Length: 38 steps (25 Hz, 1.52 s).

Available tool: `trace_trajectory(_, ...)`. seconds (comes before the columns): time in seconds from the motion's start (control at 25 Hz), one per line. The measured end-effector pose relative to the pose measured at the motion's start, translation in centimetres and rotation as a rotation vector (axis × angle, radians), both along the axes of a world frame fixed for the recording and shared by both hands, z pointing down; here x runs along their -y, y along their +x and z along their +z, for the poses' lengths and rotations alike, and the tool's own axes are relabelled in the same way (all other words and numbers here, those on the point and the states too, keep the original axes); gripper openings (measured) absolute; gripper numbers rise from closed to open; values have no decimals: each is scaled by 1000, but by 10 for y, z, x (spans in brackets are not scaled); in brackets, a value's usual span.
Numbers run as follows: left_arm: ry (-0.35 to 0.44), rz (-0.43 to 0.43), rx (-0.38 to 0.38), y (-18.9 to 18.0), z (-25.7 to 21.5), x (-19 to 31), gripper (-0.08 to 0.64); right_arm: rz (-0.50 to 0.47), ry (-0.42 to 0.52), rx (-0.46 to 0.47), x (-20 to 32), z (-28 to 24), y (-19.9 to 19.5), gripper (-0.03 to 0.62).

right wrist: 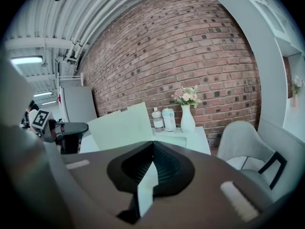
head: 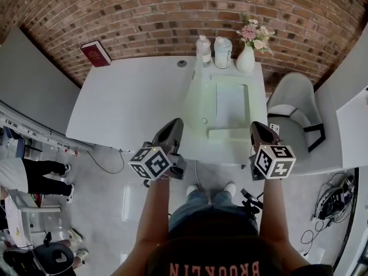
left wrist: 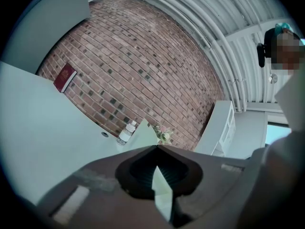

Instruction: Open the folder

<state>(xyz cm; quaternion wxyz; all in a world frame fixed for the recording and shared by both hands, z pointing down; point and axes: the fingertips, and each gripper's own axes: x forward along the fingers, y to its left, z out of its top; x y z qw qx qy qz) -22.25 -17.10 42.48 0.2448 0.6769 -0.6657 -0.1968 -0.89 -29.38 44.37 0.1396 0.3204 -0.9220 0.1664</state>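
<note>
A pale green folder [head: 230,105] lies on the right part of the white table [head: 126,102]. Its cover [head: 198,96] stands raised along the left side, and no gripper touches it. In the right gripper view the cover [right wrist: 119,125] rises as a tilted sheet, with the left gripper [right wrist: 71,130] apart to its left. My left gripper [head: 177,123] hangs over the table's front edge, short of the folder, jaws shut and empty [left wrist: 156,147]. At the front right corner my right gripper [head: 257,126] is also shut on nothing [right wrist: 152,142]. From the left gripper view only the cover's top [left wrist: 143,132] shows, far ahead.
Behind the folder stand a water bottle [head: 203,49], a lidded jar [head: 222,52] and a white vase of flowers [head: 246,56]. A red book [head: 96,53] leans at the back left corner. A grey chair [head: 293,105] sits right of the table. A brick wall backs it.
</note>
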Motion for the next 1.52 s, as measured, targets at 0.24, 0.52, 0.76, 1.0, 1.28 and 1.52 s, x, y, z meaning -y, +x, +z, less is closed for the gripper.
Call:
trace_trajectory(0.24,-34,-39,42,-24,9,-13,2,-8,16,-26,-10,0,-12,2)
trace_trajectory(0.52,-95,-97,59,-56,26,-29,2,-5,26,-50,-18,-2,-22,2)
trace_trajectory(0.76,-159,-153,47,-84,49,-46,2,-17,27,-87,-29,4,-34,2)
trace_trajectory(1.0,-202,-180,13,-107,74,-55,2,-18,26,-120,-37,11,-44,2)
trace_trajectory(1.28,-300,-196,15,-131,106,-66,2,-9,12,-146,-43,22,-56,2)
trace_trajectory(1.52,-435,-213,32,-147,143,-74,3,-11,-15,-177,-48,36,-70,2)
